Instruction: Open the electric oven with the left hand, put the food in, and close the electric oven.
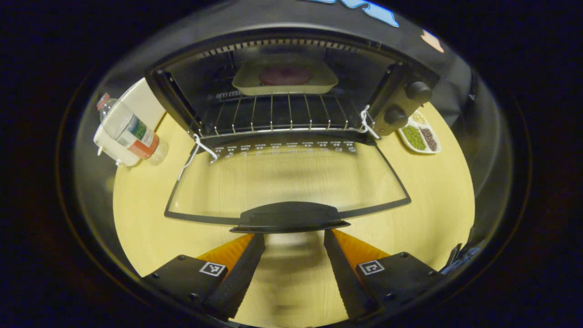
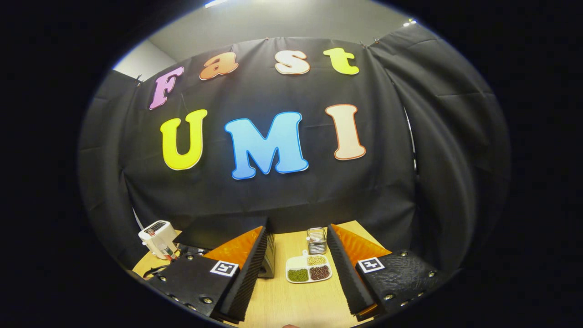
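Observation:
The black electric oven [image 1: 401,98] stands open in the left gripper view, its glass door [image 1: 287,180] lying flat toward me. Inside, on the wire rack [image 1: 273,114], sits a pale tray [image 1: 246,82] with dark reddish food [image 1: 284,76]. My left gripper [image 1: 294,237] is open, its fingers just below the door handle [image 1: 289,216] on either side, not touching it. In the right gripper view my right gripper [image 2: 296,239] is open and empty, raised above the table, with the oven's corner [image 2: 268,259] behind its left finger.
A plastic bottle [image 1: 130,130] leans on a white appliance [image 1: 114,148] left of the oven; that appliance [image 2: 157,237] also appears at the table's far left. A white divided dish of beans [image 1: 421,136] [image 2: 309,269] lies right of the oven, a small glass jar [image 2: 316,240] behind it.

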A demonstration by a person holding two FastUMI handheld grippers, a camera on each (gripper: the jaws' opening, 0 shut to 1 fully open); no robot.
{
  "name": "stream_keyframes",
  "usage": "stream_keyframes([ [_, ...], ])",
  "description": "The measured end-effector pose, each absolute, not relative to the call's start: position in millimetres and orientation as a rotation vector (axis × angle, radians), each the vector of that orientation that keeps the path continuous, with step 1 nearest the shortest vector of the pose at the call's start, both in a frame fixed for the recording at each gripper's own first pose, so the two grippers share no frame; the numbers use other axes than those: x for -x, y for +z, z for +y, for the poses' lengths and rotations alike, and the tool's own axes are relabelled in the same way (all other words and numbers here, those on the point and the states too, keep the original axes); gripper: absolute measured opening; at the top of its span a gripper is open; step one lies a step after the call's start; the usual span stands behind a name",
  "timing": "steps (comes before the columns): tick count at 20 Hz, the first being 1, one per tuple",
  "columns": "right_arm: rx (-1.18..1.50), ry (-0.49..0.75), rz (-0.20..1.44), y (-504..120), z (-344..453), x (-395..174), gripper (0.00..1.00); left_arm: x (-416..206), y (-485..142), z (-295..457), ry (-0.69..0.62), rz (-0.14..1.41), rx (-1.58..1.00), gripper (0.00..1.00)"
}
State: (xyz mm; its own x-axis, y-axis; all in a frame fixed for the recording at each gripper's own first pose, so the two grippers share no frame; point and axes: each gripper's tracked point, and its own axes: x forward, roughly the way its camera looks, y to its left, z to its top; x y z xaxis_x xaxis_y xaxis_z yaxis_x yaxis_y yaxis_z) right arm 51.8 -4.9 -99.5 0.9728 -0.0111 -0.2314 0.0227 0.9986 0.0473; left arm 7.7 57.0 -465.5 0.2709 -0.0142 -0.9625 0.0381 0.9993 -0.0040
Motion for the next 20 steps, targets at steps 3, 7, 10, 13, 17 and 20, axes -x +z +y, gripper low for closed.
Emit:
stream_keyframes([
  [3,-0.050,0.002,0.228,-97.8,0.8,-50.9,0.81,-11.6,-442.5,55.9,-0.045,1.234,0.010,0.91],
  [7,-0.060,0.015,0.230,-98.2,6.9,-53.7,0.81,-24.4,-425.5,59.6,-0.043,1.172,-0.021,0.91],
  [10,-0.060,0.010,0.223,-95.3,2.5,-52.1,0.81,-32.9,-414.1,61.5,-0.044,1.131,-0.040,0.91],
  [13,-0.066,0.005,0.228,-96.4,-1.6,-50.5,0.81,-40.8,-406.0,66.4,-0.027,1.089,-0.041,0.91],
  [17,-0.067,0.003,0.231,-96.5,-11.2,-47.0,0.81,-43.3,-394.6,67.6,-0.009,1.057,-0.022,0.91],
  [20,-0.059,0.013,0.228,-96.1,-15.1,-45.5,0.81,-50.3,-378.4,66.0,-0.008,0.977,-0.046,0.91],
])
